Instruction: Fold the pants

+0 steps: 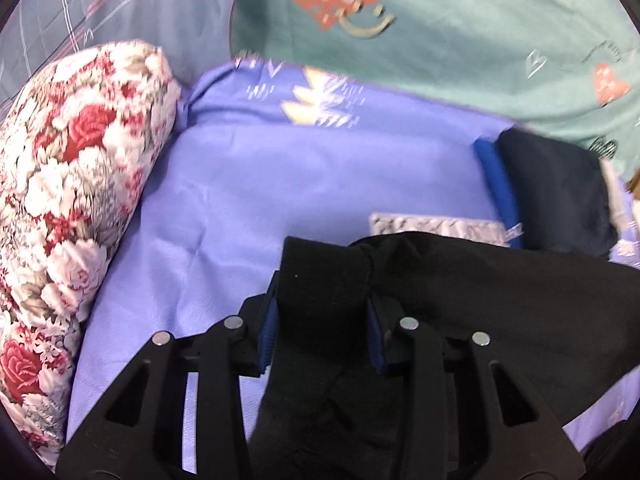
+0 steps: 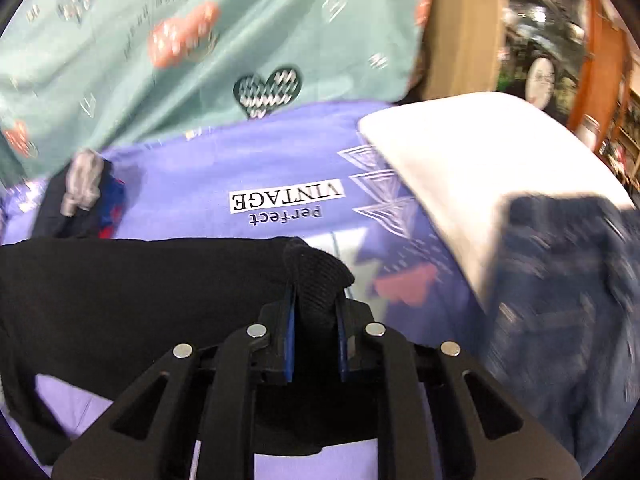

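Observation:
The black pants [image 1: 480,304] hang stretched between my two grippers above a purple bed sheet [image 1: 280,184]. My left gripper [image 1: 320,320] is shut on one corner of the pants, a thick fold of black cloth between its blue pads. My right gripper [image 2: 316,320] is shut on the other corner of the black pants [image 2: 140,280], with a ribbed band bunched between the pads. The cloth spreads to the right in the left wrist view and to the left in the right wrist view. Its lower part is hidden behind the grippers.
A floral pillow [image 1: 68,184] lies at the left. A dark folded garment with a blue edge [image 1: 556,188] lies on the sheet, also in the right wrist view [image 2: 80,200]. A green quilt [image 1: 460,28] is behind. A white pillow [image 2: 472,168] and blue jeans [image 2: 568,300] lie right.

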Demonstrator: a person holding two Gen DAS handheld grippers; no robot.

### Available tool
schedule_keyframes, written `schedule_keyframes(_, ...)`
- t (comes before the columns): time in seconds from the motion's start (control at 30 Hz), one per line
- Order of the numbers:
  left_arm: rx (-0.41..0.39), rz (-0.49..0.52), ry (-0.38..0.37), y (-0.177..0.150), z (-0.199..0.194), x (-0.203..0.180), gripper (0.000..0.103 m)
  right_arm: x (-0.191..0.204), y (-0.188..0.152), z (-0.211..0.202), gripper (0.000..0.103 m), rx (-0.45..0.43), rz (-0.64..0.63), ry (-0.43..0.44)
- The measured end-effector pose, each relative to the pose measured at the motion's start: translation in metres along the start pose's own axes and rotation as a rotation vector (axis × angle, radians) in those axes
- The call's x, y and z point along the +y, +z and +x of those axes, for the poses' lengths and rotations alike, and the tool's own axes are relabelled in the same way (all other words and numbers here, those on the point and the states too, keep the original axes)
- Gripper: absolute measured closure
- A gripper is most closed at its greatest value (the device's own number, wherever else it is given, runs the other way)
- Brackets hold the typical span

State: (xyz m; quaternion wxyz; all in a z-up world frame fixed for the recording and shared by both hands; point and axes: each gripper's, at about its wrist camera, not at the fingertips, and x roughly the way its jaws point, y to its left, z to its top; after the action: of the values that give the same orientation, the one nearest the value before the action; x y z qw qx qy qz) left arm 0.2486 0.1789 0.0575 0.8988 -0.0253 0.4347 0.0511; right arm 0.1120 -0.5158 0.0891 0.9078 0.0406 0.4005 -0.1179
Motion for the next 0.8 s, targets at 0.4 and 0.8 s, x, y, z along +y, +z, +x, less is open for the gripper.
schedule_keyframes(0.4, 0.114, -0.086, 0.085, -0.002, 0.024, 0.040, 0.012, 0.033, 0.001, 0.131, 0.035, 0.082, -0.116, -0.304)
schedule_keyframes(0.8, 0.196, -0.258, -0.046, -0.150, -0.075, 0.101, 0.012, 0.021, -0.132, -0.041, 0.012, 0.029, -0.234, 0.029)
